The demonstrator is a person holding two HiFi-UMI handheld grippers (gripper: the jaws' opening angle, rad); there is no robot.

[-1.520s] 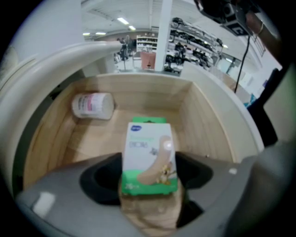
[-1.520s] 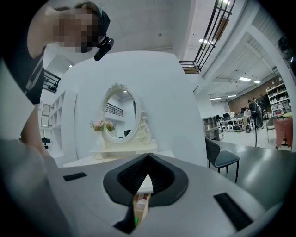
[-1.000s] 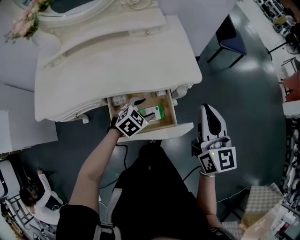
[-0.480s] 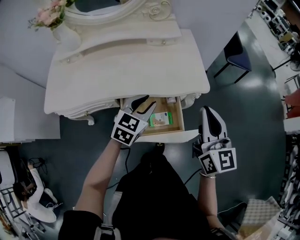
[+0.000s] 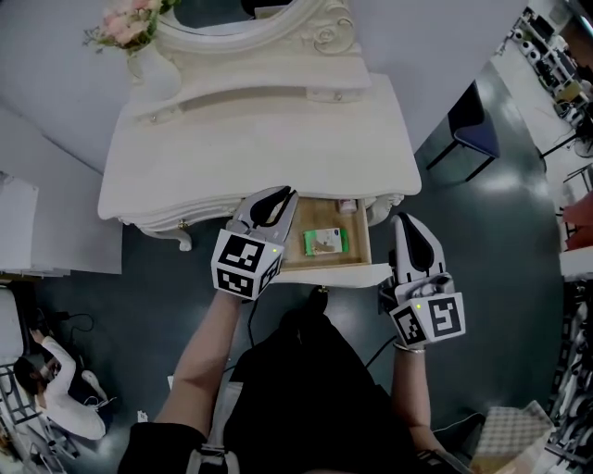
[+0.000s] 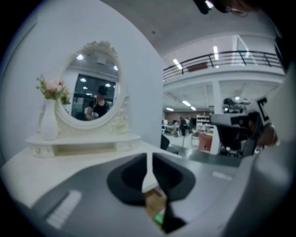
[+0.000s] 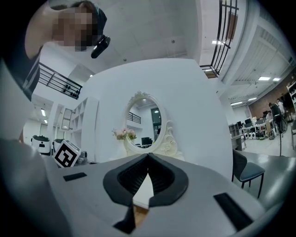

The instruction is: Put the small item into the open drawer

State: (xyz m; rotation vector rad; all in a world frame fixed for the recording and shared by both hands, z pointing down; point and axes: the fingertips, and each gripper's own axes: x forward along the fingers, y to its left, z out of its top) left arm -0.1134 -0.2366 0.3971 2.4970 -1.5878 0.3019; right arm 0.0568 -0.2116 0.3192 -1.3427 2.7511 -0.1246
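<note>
The small item, a green and white box (image 5: 325,242), lies flat inside the open wooden drawer (image 5: 359,248) of the white vanity table (image 5: 269,139). My left gripper (image 5: 285,193) hovers over the drawer's left end, apart from the box. Its jaws are closing to a thin slit with nothing between them. In the left gripper view, a bit of the green box (image 6: 159,216) and the drawer wood (image 6: 155,201) show below the left gripper (image 6: 149,156). My right gripper (image 5: 400,220) is shut and empty, just right of the drawer front; the right gripper view shows the right gripper (image 7: 148,155) pointing at the table.
A vase with pink flowers (image 5: 148,65) and an oval mirror (image 5: 250,14) stand at the back of the table top. A dark chair (image 5: 477,130) stands on the floor to the right. The person's body is close to the drawer front (image 5: 343,274).
My left gripper has pulled up and back out of the drawer to its left end, and its jaws have closed. The box stays in the drawer. The right gripper has hardly moved.
</note>
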